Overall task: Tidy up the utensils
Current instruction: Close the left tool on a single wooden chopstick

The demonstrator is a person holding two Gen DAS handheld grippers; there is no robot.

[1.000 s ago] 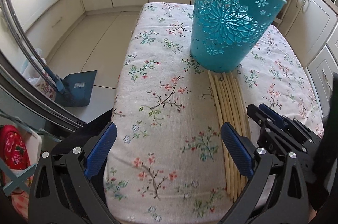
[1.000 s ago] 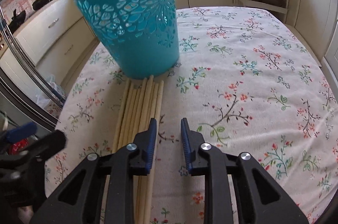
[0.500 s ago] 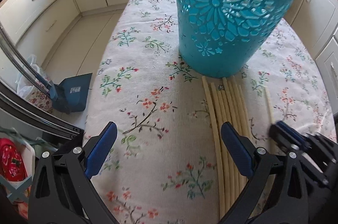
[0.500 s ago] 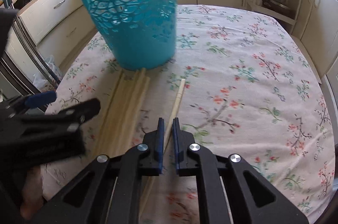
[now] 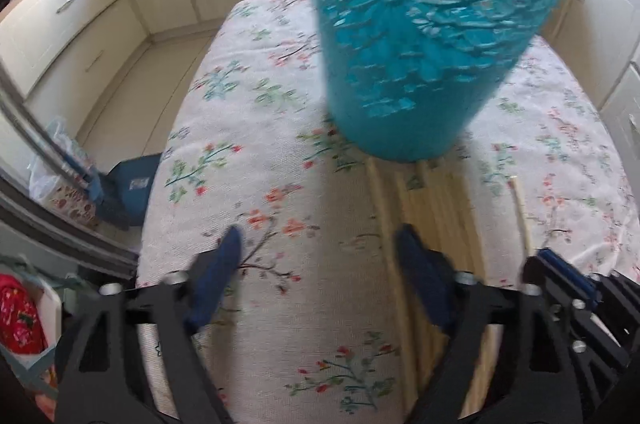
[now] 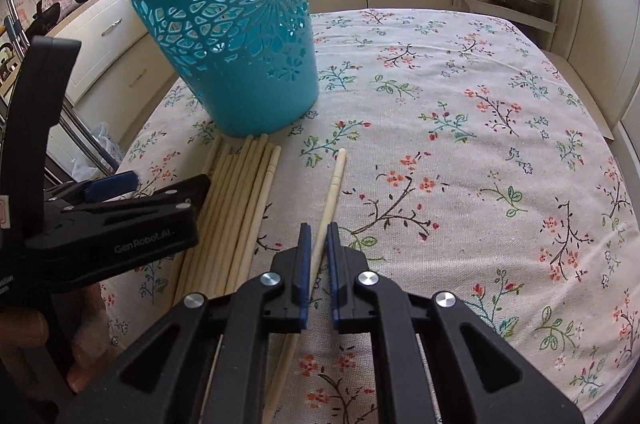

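chopsticks: pale wooden sticks, one bundle (image 6: 236, 207) lying flat on the white floral tablecloth (image 6: 480, 127), far ends just short of the base of the teal perforated plastic basket (image 6: 236, 35).
single stick: one pale wooden chopstick (image 6: 333, 185) pulled clear of the bundle, lying to its right, tip pointing toward the basket.
right gripper (image 6: 316, 244): closed on that single stick, blue pads pinching it about mid-length. Stick looks like it rests on or just above the cloth; can't tell which.
left gripper (image 5: 318, 258): jaws closing, nothing between them but cloth. Its right blue pad (image 5: 420, 276) sits over the left edge of the bundle, its left pad on bare cloth. Left-wrist view is motion-blurred, so contact with the sticks is unclear.
basket: upright, near the left edge of the table. I see nothing through its cut-outs from here, though the inside isn't really visible.
done: one stick separated and gripped. That's all I can confirm.
left: my read is that every stick goes into the basket, so nearly the whole job remains: drop this one in, then work through the bundle.
next, my call: lift the gripped stick, tilt it upright over the rim, release.
risk: thin round stick in a pinch grip may pivot or slip during the tilt.
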